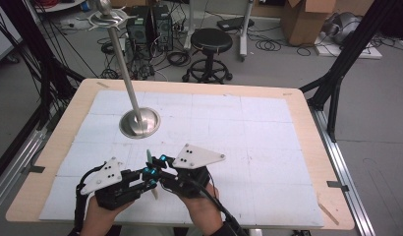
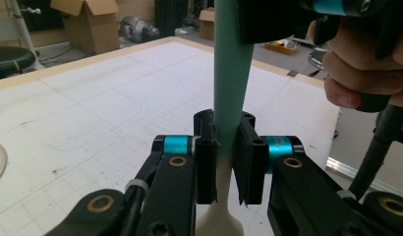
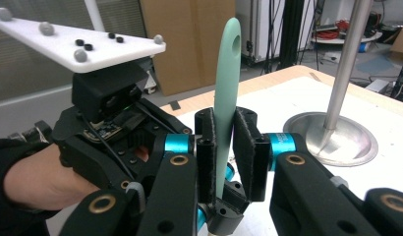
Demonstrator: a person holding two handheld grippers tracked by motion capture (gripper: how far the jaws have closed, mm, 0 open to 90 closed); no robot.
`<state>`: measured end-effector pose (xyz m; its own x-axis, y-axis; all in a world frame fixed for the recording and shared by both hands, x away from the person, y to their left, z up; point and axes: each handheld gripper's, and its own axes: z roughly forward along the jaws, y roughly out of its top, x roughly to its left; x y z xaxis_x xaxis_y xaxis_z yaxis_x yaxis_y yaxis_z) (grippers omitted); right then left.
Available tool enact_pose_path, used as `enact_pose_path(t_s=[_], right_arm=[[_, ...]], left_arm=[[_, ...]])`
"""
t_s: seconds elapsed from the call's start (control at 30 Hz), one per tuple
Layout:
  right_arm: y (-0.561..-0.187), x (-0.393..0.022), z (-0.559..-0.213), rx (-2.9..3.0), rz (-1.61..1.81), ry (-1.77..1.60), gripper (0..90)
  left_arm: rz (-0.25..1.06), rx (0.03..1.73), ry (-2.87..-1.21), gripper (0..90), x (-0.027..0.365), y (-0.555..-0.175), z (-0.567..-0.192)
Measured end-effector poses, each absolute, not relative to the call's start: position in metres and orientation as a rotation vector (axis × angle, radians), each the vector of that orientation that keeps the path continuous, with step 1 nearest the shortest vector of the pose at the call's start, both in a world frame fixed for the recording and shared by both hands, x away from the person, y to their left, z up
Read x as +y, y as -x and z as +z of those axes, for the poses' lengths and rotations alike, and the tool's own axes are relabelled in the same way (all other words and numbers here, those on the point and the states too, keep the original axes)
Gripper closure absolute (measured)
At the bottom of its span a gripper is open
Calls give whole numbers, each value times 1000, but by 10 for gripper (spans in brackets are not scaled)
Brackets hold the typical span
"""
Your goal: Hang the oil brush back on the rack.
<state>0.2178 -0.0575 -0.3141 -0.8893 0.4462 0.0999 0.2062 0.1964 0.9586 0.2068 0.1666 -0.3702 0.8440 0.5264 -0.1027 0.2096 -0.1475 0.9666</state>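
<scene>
Mint-green spatula (image 3: 225, 93) upright, long axis vertical — clamped low by left gripper (image 2: 225, 162), higher by right gripper (image 3: 225, 147), both shut on its handle — hanging hole topmost.

No text, label, brand, number or sign can be read in any of the views. The cardboard boxes (image 1: 307, 17) at the far right carry no print that shows, and the dark computer cases (image 1: 149, 25) at the far side show no lettering at this size. The white mat (image 1: 248, 142) on the table bears only faint grid lines, no figures. The grey plates on the grippers have plain dots and screw heads, no marks that read.
</scene>
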Motion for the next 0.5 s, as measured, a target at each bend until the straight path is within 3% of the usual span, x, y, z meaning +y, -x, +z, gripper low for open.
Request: enact_pose_path(t_s=[0.03,0.1,0.17,0.5], right_arm=[[-217,-58,-313,2269,1767,-617,818],[-215,-59,-311,2275,1762,-592,825],[-216,-64,-308,2279,1782,-581,826],[-226,-87,-306,2343,1991,-427,826]], left_arm=[[274,552,-1708,786,167,-208,-370],[237,522,-1682,652,169,-210,-369],[208,495,-1662,589,173,-212,-368],[-35,337,-1603,594,181,-218,-365]])
